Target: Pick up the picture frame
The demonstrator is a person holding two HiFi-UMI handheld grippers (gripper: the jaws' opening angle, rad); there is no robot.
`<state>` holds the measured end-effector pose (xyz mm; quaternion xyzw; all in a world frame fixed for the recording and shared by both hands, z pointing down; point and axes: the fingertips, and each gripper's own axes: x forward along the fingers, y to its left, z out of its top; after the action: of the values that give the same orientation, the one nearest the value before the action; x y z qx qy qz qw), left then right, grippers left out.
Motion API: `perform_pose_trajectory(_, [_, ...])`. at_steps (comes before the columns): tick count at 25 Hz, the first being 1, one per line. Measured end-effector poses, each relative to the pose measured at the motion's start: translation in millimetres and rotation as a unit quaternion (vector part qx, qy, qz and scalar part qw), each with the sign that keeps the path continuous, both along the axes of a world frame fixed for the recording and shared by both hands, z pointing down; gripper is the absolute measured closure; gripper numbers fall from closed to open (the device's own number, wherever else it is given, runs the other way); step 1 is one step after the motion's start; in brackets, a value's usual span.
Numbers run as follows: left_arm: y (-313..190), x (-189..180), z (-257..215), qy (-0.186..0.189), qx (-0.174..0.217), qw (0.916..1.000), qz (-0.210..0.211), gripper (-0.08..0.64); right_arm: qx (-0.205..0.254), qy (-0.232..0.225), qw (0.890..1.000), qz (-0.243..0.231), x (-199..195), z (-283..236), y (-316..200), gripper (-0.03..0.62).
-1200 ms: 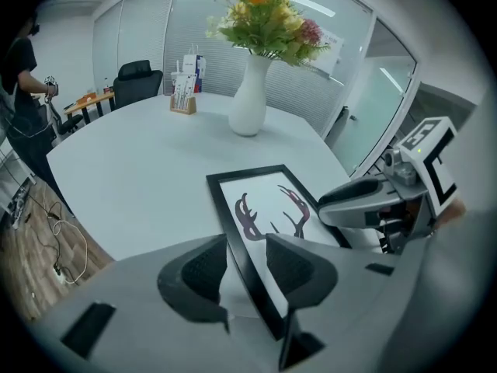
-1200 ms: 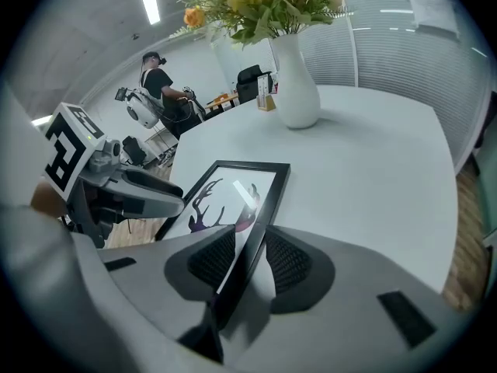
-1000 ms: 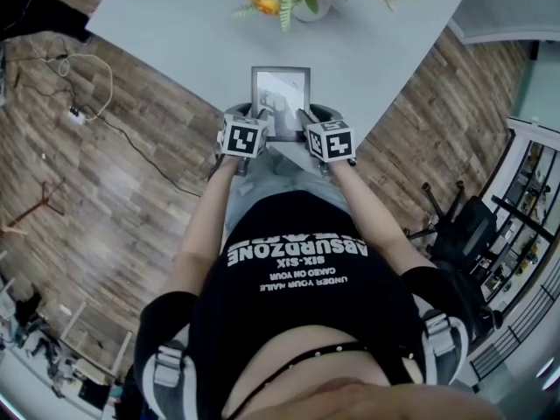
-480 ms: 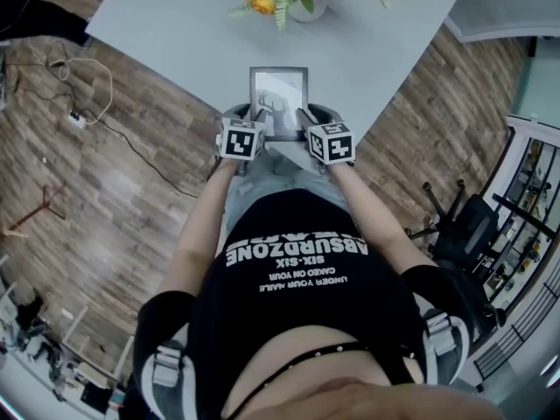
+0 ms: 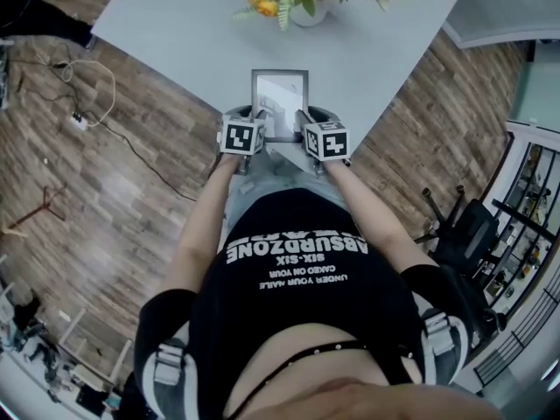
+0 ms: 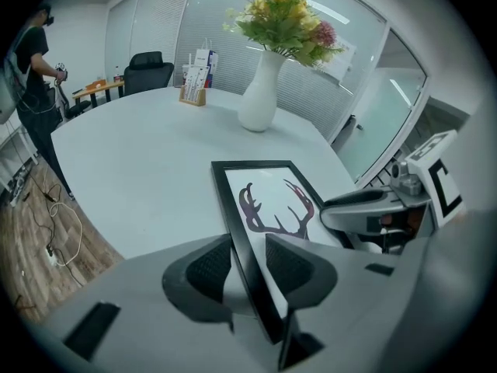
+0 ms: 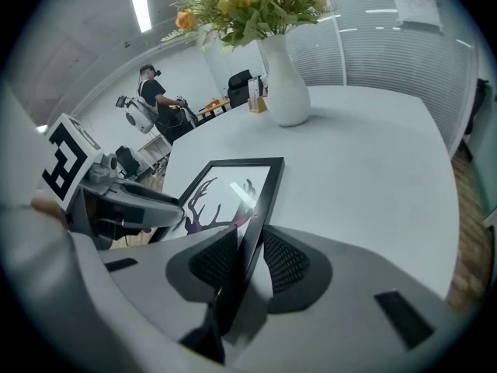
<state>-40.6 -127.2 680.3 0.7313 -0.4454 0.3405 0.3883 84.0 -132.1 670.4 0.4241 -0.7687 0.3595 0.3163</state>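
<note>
Head view first: where do we have the picture frame (image 5: 280,103)?

We have it lying flat on the pale tabletop (image 5: 175,33), close to the corner nearest us. It has a black rim and an antler print on white.

And our two tools?

We reach in from the near edge, one on each long side. In the left gripper view, our left hand-held gripper (image 6: 247,259) straddles the frame's left rail. The ribbed pads stand just beside the rail on either side, and the jaws are not clamped on it.

The right one?

It is the same on the other side. In the right gripper view, our right hand-held gripper (image 7: 250,255) has the right rail between its jaws. They have just been closing in on it, but we see them released, pads close to the rail and not pressing. The marker cubes (image 5: 242,136) sit level with the frame's near end.

What lies around it?

Beyond the frame, well apart from it, we see a white vase (image 5: 308,7) of yellow, orange and pink flowers. Wooden floor (image 5: 105,191) shows past the tabletop's edges, and a cable trails across it at the left. Far off in the right gripper view, a person (image 7: 155,103) stands in the room.
</note>
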Motion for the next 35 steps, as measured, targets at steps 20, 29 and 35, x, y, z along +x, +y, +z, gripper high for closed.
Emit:
perform_pose_trajectory(20, [-10.2,-4.7,-24.3,-0.019,0.018,0.9997,0.002,0.423,-0.019,0.001,1.000,0.007,-2.9,-19.7,-1.6,0.486])
perform_pose_trajectory(29, [-8.1,-2.8,-34.3,-0.012,0.027,0.9995,-0.006,0.423,-0.007,-0.002,1.000,0.020,0.0,-33.3,-4.0,0.495])
perform_pose_trajectory(35, [-7.7,-3.3,-43.6,-0.011,0.034,0.9993,-0.013,0.425,-0.002,-0.011,1.000,0.027,0.2,-41.0,-5.8,0.497])
